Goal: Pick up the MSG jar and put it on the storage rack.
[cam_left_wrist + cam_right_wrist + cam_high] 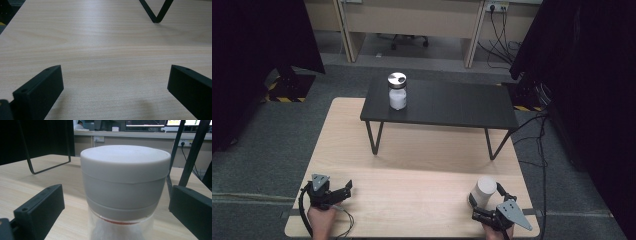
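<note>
I am looking at the right tongs (486,200) sitting at the near right corner of the table (412,150), their jaws spread wide on either side of a white-capped jar (486,190) that is standing upright there. In the right gripper view the jar (125,192) is standing between the two jaws with a gap showing on each side, so nothing is pinching it. The left tongs (343,191) are resting at the near left corner, well apart from the jar, jaws spread over bare wood. A second jar with a metal lid (397,91) is standing on the far black shelf (447,107), toward its left end.
</note>
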`<control>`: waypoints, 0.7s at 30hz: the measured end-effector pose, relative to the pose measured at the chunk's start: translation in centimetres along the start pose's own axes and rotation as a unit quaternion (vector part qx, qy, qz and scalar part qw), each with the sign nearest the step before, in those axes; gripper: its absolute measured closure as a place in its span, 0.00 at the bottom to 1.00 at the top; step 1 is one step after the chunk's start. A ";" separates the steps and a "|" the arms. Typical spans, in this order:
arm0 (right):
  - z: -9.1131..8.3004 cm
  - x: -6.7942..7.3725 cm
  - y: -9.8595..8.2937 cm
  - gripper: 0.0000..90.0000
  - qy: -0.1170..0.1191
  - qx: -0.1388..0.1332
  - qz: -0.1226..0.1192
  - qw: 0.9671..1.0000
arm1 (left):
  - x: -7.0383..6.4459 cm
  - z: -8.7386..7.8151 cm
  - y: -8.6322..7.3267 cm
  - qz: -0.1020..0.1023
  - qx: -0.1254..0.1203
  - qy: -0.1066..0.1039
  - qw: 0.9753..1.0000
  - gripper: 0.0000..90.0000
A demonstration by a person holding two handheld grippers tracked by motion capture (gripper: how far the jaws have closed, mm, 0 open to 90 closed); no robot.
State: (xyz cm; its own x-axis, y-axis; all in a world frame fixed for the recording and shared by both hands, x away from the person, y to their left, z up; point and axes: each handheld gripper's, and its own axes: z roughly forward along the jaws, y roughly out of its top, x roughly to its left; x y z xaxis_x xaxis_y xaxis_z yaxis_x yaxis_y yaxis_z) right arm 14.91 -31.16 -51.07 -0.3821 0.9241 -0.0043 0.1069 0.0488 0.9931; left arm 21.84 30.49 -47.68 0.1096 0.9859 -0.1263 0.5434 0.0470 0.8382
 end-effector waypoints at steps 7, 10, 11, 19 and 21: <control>0.4 -0.1 0.0 0.02 0.002 -0.005 0.005 1.000 | 0.0 0.0 0.0 0.000 0.000 0.000 1.000 0.00; 0.3 -0.1 0.0 0.07 0.004 -0.005 0.007 1.000 | 0.0 0.0 0.0 0.000 0.000 0.001 1.000 0.00; 0.3 -0.1 0.0 0.08 0.004 -0.007 0.008 1.000 | 0.0 0.0 0.0 0.001 0.000 0.001 1.000 0.00; -0.2 -0.2 0.1 0.18 -0.001 -0.012 0.011 1.000 | -0.1 0.0 0.0 0.002 0.001 0.001 1.000 0.00; -0.2 -0.3 0.1 0.22 0.001 -0.011 0.013 1.000 | -0.1 0.0 0.0 0.002 0.001 0.001 1.000 0.00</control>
State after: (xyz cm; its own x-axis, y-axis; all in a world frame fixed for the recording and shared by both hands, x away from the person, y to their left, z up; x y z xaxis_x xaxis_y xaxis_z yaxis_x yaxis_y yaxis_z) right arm 14.86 -31.53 -50.92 -0.3810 0.9244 0.0210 0.0957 0.0168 0.9953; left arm 21.85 30.43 -47.67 0.1103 0.9865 -0.1215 0.5440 0.0424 0.8380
